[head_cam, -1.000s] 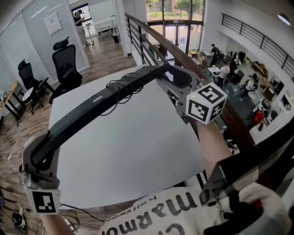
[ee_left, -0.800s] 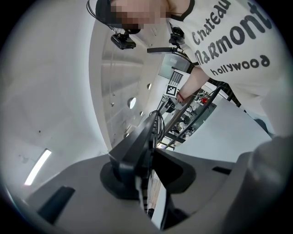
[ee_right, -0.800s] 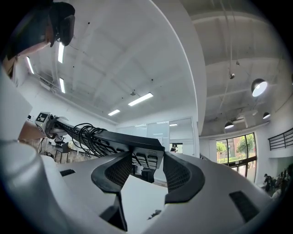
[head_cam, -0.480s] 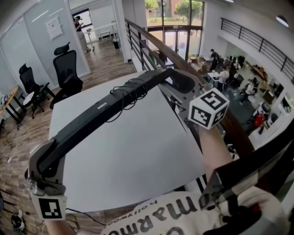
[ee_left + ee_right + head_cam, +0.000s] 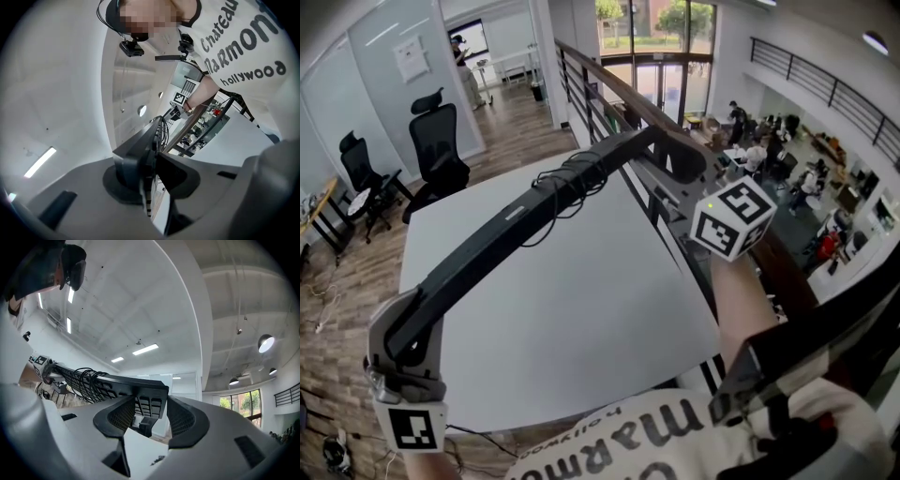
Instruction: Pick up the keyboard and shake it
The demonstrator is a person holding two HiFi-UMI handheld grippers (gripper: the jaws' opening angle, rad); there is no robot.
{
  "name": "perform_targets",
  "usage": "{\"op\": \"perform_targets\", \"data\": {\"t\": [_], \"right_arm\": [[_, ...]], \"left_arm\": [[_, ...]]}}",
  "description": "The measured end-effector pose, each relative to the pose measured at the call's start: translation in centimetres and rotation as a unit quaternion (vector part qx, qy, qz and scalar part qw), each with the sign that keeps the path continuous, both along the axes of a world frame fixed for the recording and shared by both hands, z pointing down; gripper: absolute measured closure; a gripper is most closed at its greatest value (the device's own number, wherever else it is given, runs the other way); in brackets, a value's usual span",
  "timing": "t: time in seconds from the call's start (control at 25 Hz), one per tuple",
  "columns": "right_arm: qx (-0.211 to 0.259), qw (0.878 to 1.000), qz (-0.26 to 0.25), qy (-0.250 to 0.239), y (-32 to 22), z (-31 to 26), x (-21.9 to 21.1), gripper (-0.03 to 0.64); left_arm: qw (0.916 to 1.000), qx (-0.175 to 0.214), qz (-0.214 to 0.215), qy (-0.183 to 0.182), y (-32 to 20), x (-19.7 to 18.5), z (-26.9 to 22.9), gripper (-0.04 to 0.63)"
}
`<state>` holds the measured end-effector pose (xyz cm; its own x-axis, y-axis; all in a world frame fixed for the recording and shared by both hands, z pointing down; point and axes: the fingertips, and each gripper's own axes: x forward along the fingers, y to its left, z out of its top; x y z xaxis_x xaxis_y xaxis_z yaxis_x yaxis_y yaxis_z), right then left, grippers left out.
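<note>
A long black keyboard hangs in the air over the white table, tilted, with its cable coiled round its middle. My left gripper is shut on its near left end, marker cube below. My right gripper is shut on the far right end, its cube toward the railing. In the left gripper view the keyboard's end sits edge-on, clamped by the left gripper. In the right gripper view the key side faces down and its short edge is clamped in the right gripper.
Two black office chairs stand on the wooden floor beyond the table's far left corner. A wooden-topped railing runs along the table's right side, with an open atrium and people below. A person stands far back.
Both grippers and the keyboard have drifted a little to the right in the head view, with a slight roll. Both grips are unchanged.
</note>
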<state>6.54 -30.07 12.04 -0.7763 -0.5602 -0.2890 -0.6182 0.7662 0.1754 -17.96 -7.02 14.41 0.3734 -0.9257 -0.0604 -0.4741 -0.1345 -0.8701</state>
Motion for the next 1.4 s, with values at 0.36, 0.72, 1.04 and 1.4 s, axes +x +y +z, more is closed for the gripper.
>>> {"op": "perform_targets", "data": {"t": [0.36,0.72,1.04,1.4], "right_arm": [[0.024,0.999,-0.026,-0.015,0.9,-3.1,1.3,0.387],[-0.023,0.994,-0.038,0.095,-2.7,1.0,-0.3,0.299],[-0.006,0.99,-0.017,0.14,-4.1,2.1,-1.9,0.298],[0.0,0.997,-0.013,0.077,-3.4,-1.7,-2.2,0.331]], "left_arm": [[0.9982,0.006,0.013,0.057,0.4,0.9,-0.5,0.509],[0.9953,-0.027,0.021,0.091,-0.2,1.4,0.2,0.508],[0.99,-0.052,0.04,0.125,-1.0,1.1,0.8,0.508],[0.9916,-0.063,0.042,0.105,-3.2,-2.7,-4.7,0.477]]}}
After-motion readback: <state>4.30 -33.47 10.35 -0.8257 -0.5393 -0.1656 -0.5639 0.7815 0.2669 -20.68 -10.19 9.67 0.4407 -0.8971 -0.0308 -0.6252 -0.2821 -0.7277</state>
